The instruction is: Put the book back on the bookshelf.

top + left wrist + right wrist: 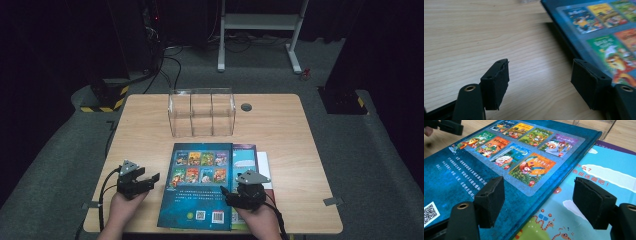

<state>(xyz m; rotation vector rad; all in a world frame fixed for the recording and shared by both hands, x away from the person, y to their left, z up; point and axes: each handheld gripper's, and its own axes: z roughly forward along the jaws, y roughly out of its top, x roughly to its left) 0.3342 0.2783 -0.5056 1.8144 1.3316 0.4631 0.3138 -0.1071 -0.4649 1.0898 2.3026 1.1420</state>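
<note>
A blue picture book lies back cover up on top of a stack near the table's front edge. My left gripper is just left of the book and is open; in the left gripper view its jaws hang over bare wood, the right one close to the book's edge. My right gripper is at the book's right side, also open. Its jaws straddle the blue book's edge, one over the cover, the other over a light blue book underneath. Nothing is gripped.
A clear plastic organiser with three compartments stands behind the books, mid-table. A small grey disc sits to its right. Lower books stick out on the stack's right. The wooden table shows bare wood to the left and right.
</note>
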